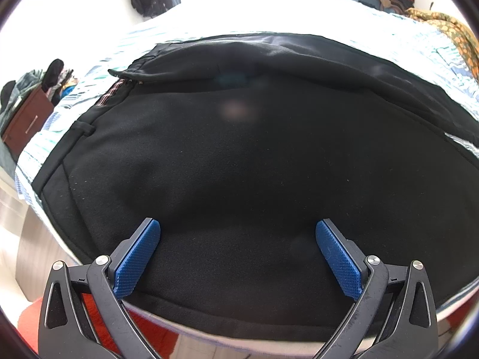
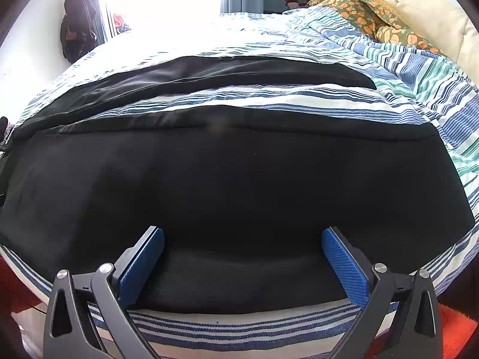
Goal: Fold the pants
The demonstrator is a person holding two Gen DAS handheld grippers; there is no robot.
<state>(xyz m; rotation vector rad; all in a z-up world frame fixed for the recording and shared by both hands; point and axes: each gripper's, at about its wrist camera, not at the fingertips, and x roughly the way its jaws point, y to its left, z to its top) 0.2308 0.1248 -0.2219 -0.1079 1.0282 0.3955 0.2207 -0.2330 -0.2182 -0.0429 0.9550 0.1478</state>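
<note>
One pair of black pants (image 2: 233,179); two grippers (image 1: 238,224) (image 2: 242,233); one bed (image 2: 419,68).

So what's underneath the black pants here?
The black pants lie on a blue, green and white striped bedsheet, which shows around them and between the legs. Anything directly beneath the fabric is covered.

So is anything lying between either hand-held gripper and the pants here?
Nothing visible. The left hand-held gripper and right hand-held gripper are open right over the black pants, which lie on the striped bedspread.
</note>
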